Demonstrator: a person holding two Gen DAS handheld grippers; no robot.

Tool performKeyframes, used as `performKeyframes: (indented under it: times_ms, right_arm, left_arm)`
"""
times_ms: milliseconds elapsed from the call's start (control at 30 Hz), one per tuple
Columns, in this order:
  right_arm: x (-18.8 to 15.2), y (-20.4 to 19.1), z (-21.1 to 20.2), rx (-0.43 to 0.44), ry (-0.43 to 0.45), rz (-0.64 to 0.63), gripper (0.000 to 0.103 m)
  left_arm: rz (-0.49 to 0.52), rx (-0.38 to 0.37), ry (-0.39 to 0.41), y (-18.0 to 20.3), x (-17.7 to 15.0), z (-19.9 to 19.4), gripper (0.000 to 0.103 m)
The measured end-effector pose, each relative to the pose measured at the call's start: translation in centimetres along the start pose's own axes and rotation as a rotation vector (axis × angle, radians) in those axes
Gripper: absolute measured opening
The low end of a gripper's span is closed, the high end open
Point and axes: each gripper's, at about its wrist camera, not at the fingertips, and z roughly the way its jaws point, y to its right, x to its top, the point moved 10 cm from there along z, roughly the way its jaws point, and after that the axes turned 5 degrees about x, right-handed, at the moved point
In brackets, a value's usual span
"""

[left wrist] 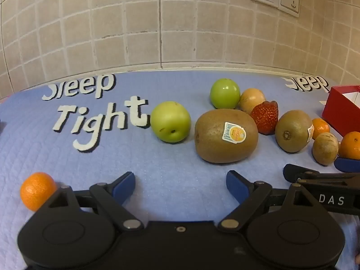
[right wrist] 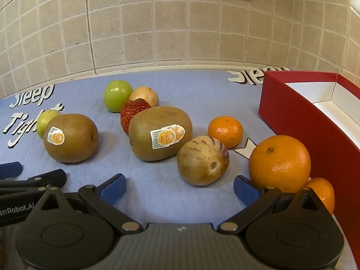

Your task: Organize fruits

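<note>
Altogether, beside an open red cardboard box [right wrist: 299, 117] on a blue quilted mat [right wrist: 191, 90], lie two brown kiwis [right wrist: 160, 132], two green apples [right wrist: 118, 95], four oranges [right wrist: 279, 163], one strawberry [right wrist: 132, 113], while left gripper [left wrist: 180, 185] and right gripper [right wrist: 180, 186] gape empty.

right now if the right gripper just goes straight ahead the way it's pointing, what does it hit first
Most likely the striped melon-like fruit, which lies just ahead of the open right gripper, slightly toward its right finger. Depth is hard to judge; angled down, it might touch the blue cloth first.
</note>
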Motion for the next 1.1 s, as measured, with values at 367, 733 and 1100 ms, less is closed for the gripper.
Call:
performKeyframes:
  times_ms: [367,733,1100]
  right_arm:
    - [-1.9,-0.1,-2.7,0.081,-0.105,-0.052,0.103]
    - [1.6,-0.5,-12.0,0.105,-0.049,-0.053,0.102]
    - [4.5,-0.5,-15.1,0.080,-0.095,0.051,0.102]
  left_arm:
    - [0.017,0.013,-0.028,0.2,0.0,-1.0,0.103]
    - [-0.069,0.067,-0.142,-1.2,0.3,-9.3,0.103]
    - [0.019,0.165,-0.083,-1.7,5.9,-14.5,0.103]
